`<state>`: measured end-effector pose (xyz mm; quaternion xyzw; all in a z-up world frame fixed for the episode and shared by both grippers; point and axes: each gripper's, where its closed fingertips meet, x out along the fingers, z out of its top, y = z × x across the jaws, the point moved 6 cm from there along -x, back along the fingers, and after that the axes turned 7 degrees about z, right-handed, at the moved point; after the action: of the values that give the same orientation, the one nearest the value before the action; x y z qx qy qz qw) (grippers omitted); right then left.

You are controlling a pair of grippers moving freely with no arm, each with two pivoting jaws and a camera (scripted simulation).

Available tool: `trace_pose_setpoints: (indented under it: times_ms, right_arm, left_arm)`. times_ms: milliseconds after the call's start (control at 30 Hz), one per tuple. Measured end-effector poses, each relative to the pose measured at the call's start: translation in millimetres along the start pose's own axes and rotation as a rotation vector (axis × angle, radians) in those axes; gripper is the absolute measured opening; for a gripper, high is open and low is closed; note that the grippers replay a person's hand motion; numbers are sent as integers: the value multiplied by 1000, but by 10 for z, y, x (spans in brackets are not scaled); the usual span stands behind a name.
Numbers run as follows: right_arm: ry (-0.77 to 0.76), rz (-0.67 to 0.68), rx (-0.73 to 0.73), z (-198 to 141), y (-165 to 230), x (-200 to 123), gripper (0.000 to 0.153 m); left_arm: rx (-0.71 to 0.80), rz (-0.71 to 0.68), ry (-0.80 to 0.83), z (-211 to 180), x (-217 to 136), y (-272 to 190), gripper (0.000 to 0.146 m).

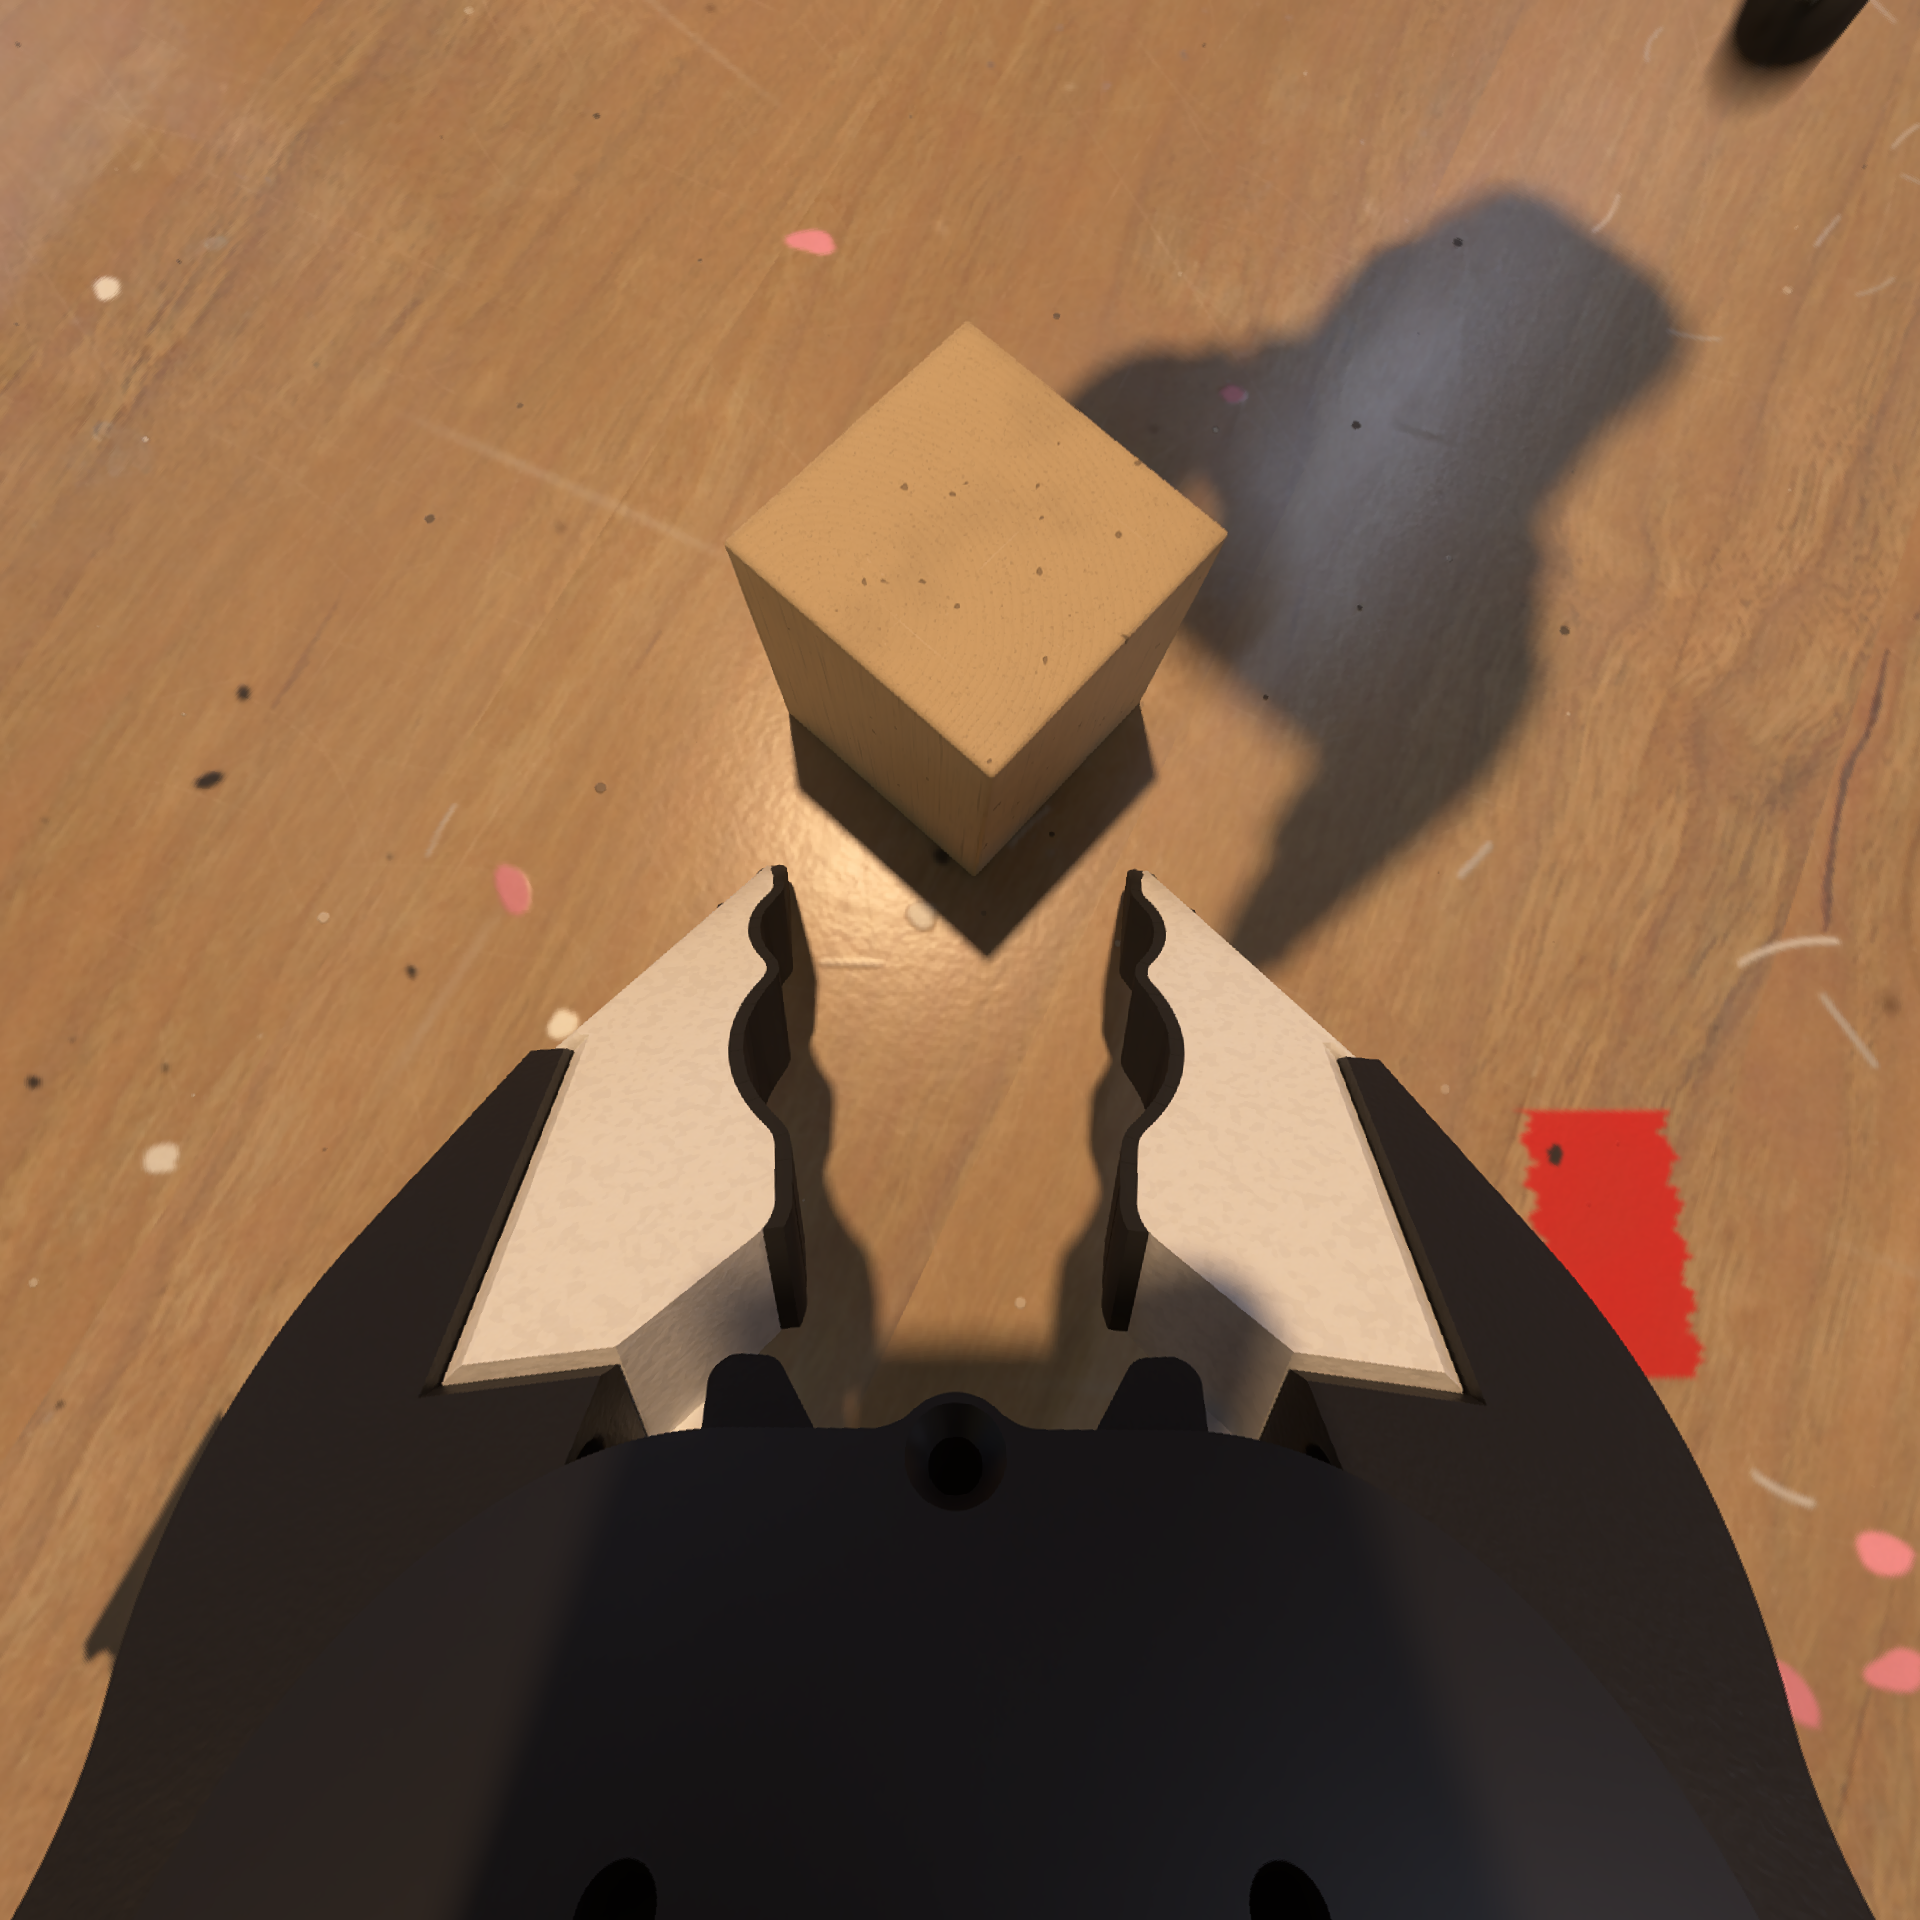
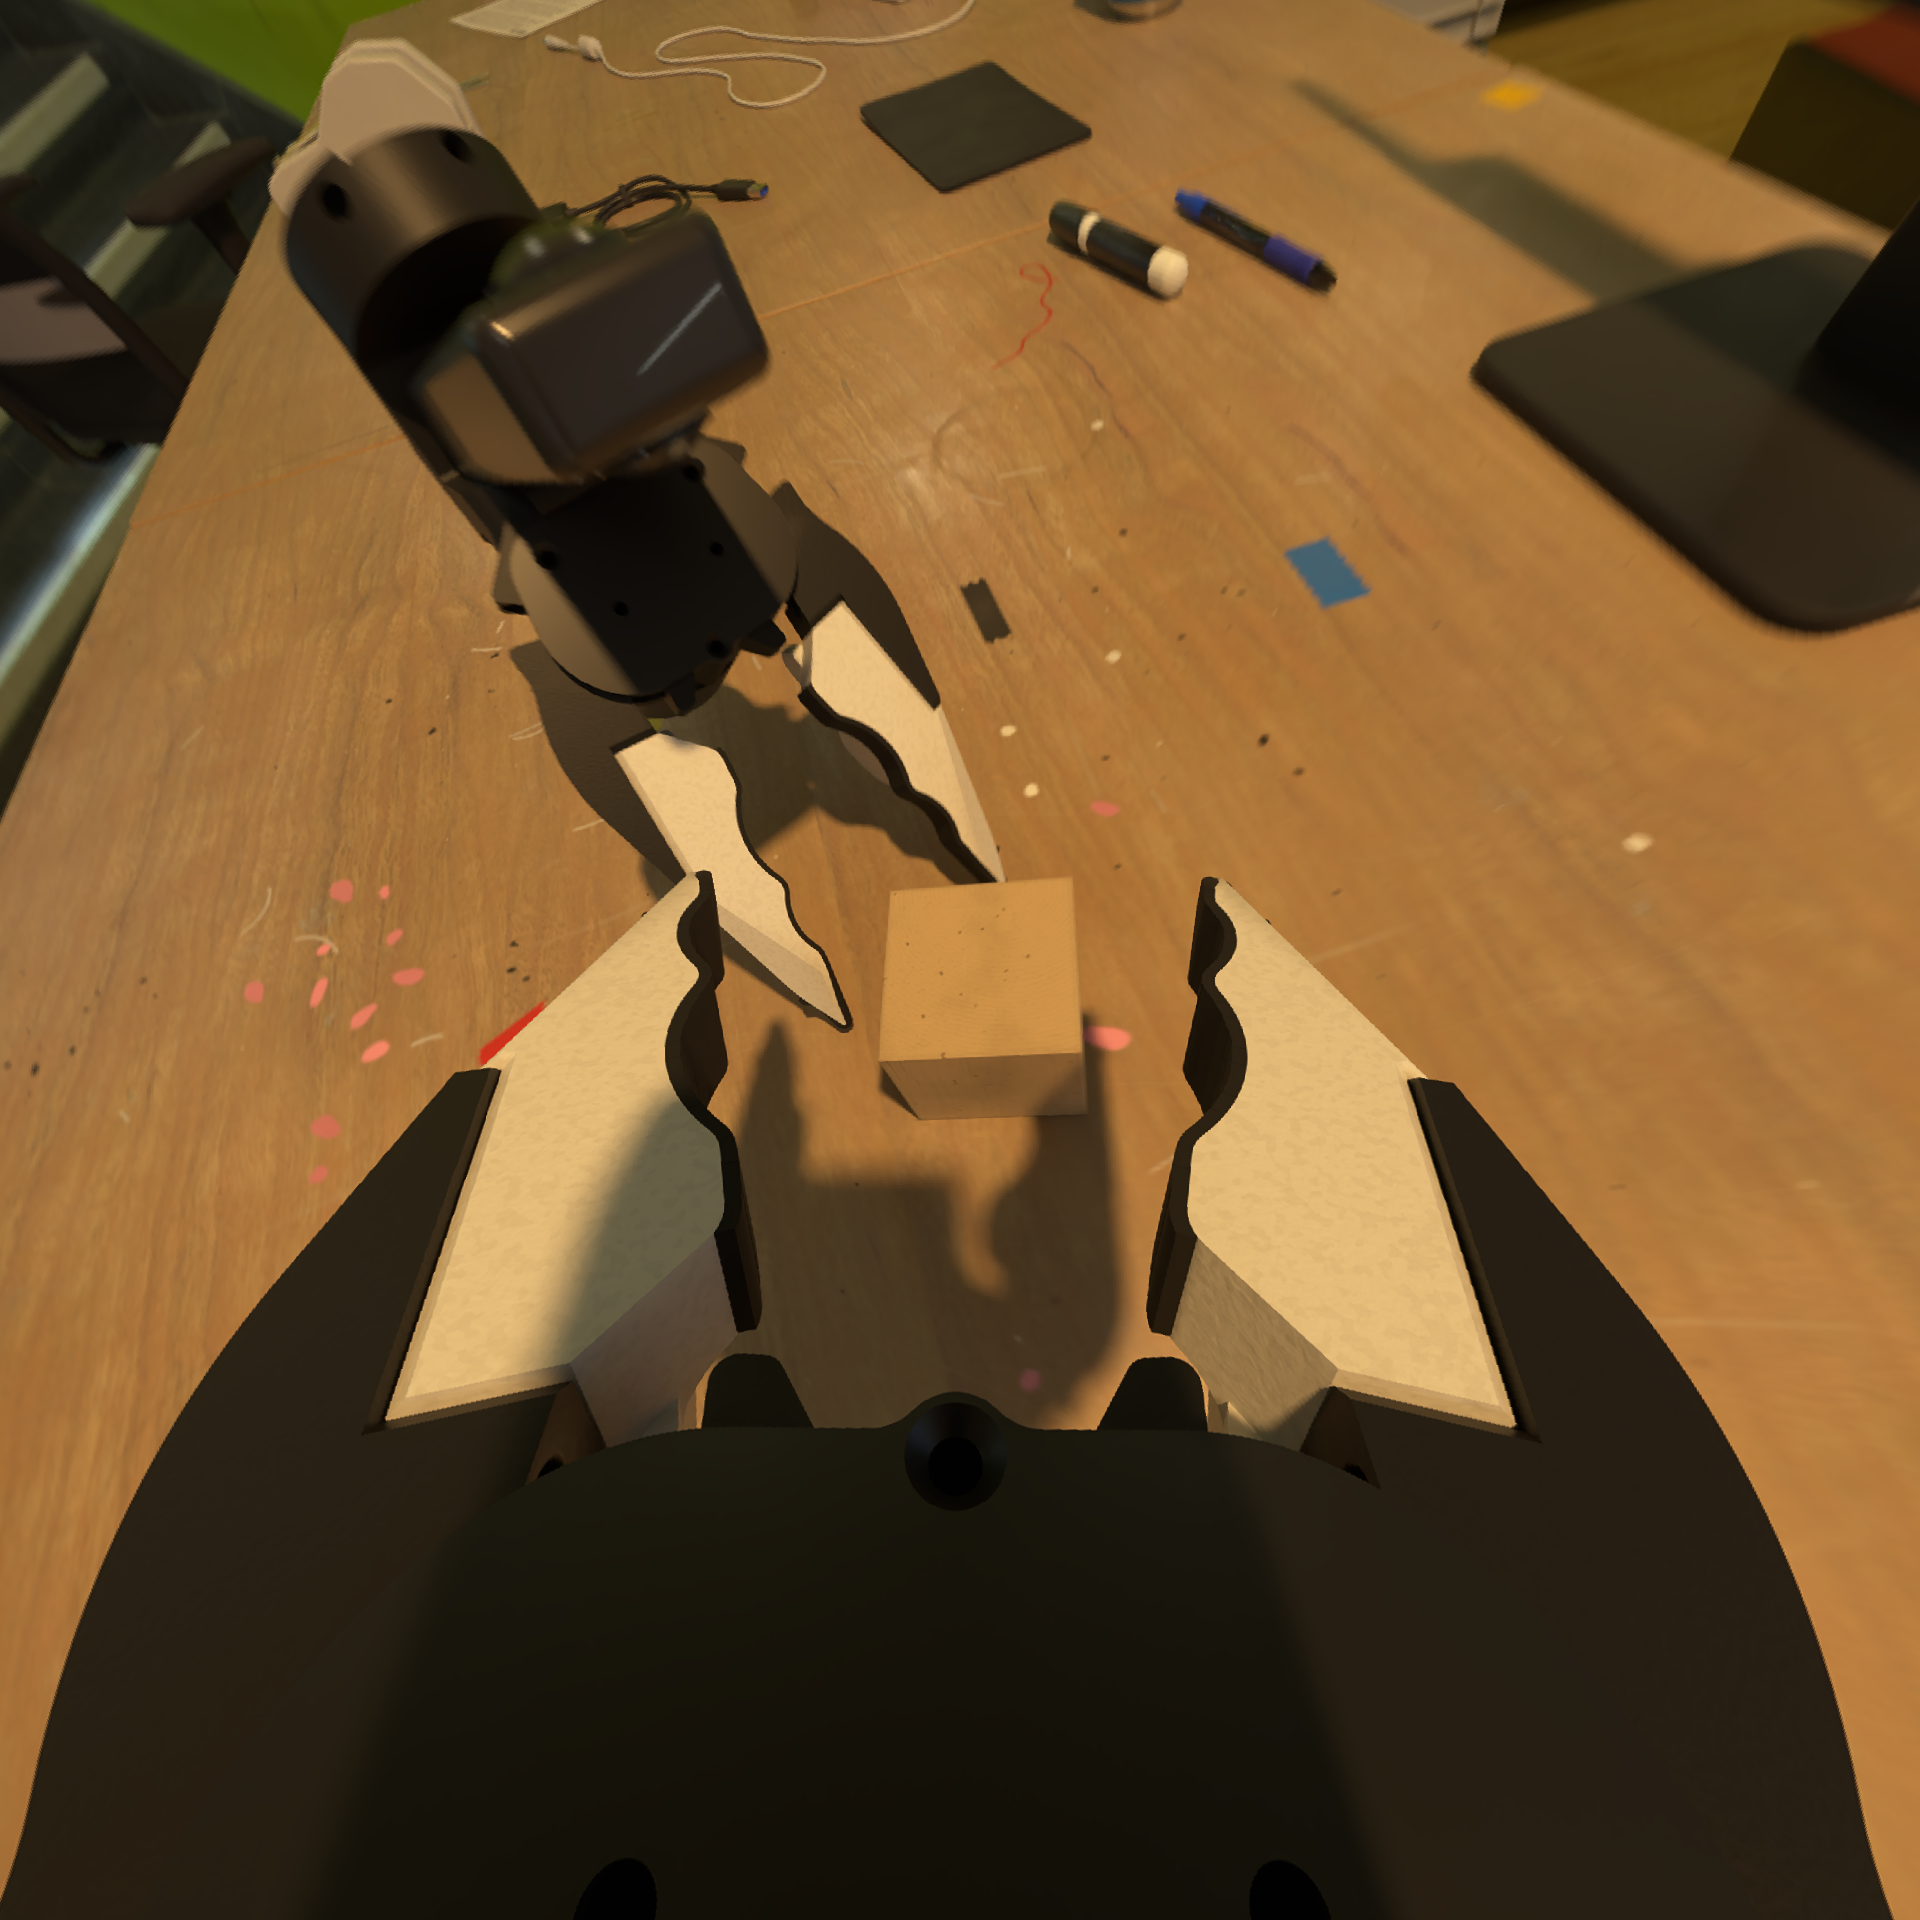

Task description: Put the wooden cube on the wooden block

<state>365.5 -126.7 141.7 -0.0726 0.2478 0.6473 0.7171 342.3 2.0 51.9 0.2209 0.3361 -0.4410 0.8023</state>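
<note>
A plain wooden cube [image 1: 971,582] stands on the wooden table, corner toward me in the left wrist view. My left gripper [image 1: 956,883] is open and empty, its tips just short of the cube's near corner and above the table. In the right wrist view the same cube [image 2: 982,987] sits ahead between the fingers' line. My right gripper [image 2: 954,894] is open and empty, a little short of the cube. The left gripper [image 2: 914,945] also shows there, coming from the far left with its tips beside the cube. No separate wooden block shows in either view.
On the table [image 2: 1455,935] lie a black marker [image 2: 1117,249], a blue marker [image 2: 1252,239], a black pad [image 2: 975,125], a white cord [image 2: 727,62] and a monitor base [image 2: 1704,436] at far right. Red tape [image 1: 1610,1236] lies to the right of my left gripper.
</note>
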Motion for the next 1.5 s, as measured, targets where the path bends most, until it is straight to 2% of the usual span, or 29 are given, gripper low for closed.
trace_pose_setpoints:
  times_ms: [133,300,467,600,667,767,867,1000,1167,1267,1367,1433,1500]
  right_arm:
    - [19,-11,85,-272,-64,283,91]
    - [109,-66,-31,-452,-73,461,92]
    - [105,-70,-62,-496,-87,506,78]
    - [109,-44,-38,-510,-108,521,73]
    - [103,-41,-38,-509,-106,515,61]
    - [104,-40,-53,-501,-105,515,61]
    - [39,-46,-80,-370,-64,444,61]
    - [-43,-64,-124,27,58,114,61]
    - [-63,-201,-129,262,54,-633,61]
    - [-34,-393,-72,115,-144,-1271,61]
    - [51,-561,56,-233,-472,-1839,61]
    - [96,-655,144,-504,-718,-2104,61]
    - [105,-694,233,-746,-918,-2240,61]
  left_arm:
    - [18,-3,5,-22,-13,4,67]
    - [22,-4,5,-28,-17,-1,68]
    - [26,-5,6,-30,-18,2,69]
    - [51,-22,5,-57,-39,-8,70]
    - [57,-29,5,-66,-51,-11,71]
    - [58,-28,5,-72,-57,-13,71]
    - [58,-28,5,-69,-54,-11,71]
    - [58,-28,5,-61,-51,-11,71]
    - [58,-24,5,-70,-52,-14,71]
    - [58,-23,5,-69,-56,-17,71]
    - [57,-24,5,-71,-52,-16,72]
    - [57,-25,5,-71,-53,-14,72]
    - [57,-25,5,-65,-50,-11,72]
